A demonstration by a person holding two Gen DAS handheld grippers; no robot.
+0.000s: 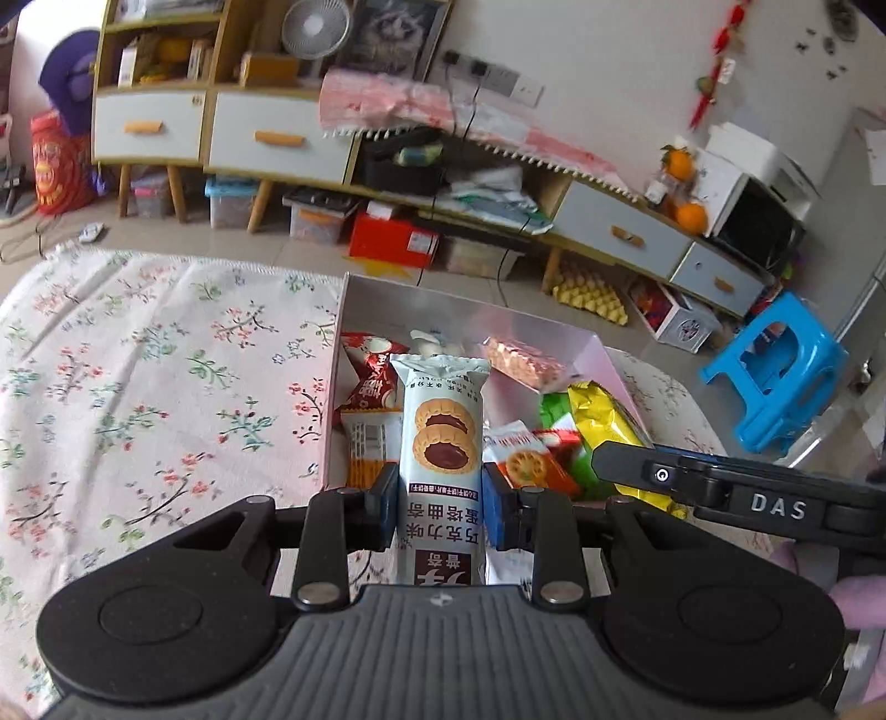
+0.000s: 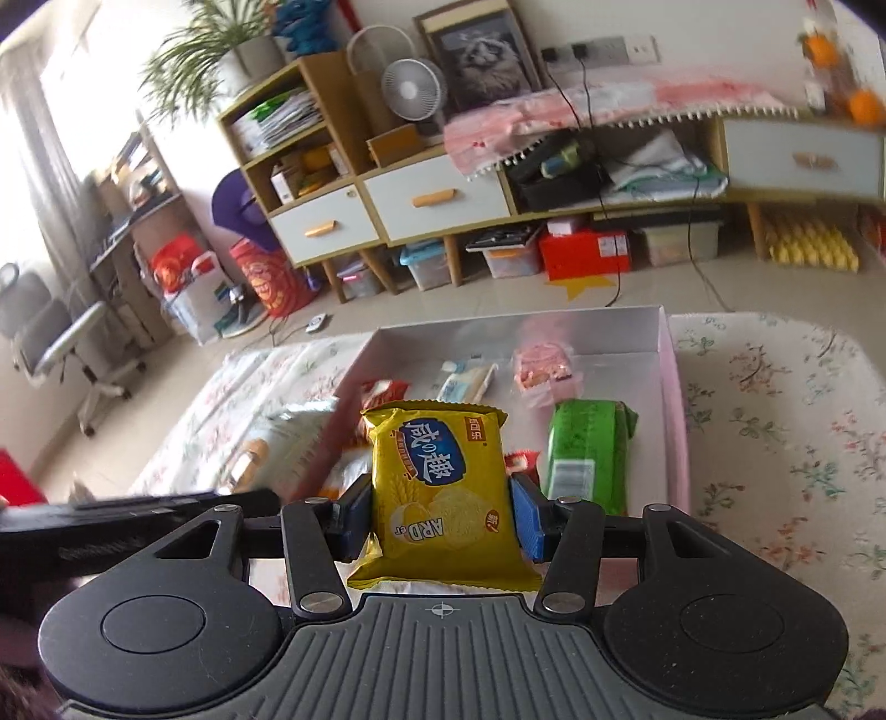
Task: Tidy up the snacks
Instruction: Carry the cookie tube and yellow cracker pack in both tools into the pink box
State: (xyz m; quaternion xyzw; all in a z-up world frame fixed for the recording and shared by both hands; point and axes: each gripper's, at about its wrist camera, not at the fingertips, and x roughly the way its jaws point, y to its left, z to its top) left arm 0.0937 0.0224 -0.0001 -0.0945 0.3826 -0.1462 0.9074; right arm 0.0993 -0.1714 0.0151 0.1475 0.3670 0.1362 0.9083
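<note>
My left gripper (image 1: 441,509) is shut on a tall pale-blue cookie packet (image 1: 441,443) with chocolate tart pictures, held upright above the near end of the pink box (image 1: 354,310). My right gripper (image 2: 440,518) is shut on a yellow cracker packet (image 2: 443,493), also over the box's (image 2: 673,376) near end. In the box lie a red-and-white packet (image 1: 368,371), a pink wafer packet (image 1: 523,360), an orange cracker packet (image 1: 526,462), a green packet (image 2: 587,448) and a small white packet (image 2: 465,382). The right gripper's black body (image 1: 736,493) shows at the right of the left wrist view, with the yellow packet (image 1: 601,421) ahead of it.
The box stands on a floral tablecloth (image 1: 138,376) with bare cloth to its left. Beyond the table are a low cabinet with drawers (image 1: 255,138), a fan (image 1: 315,27), storage bins on the floor, a blue stool (image 1: 775,365) and a grey office chair (image 2: 61,343).
</note>
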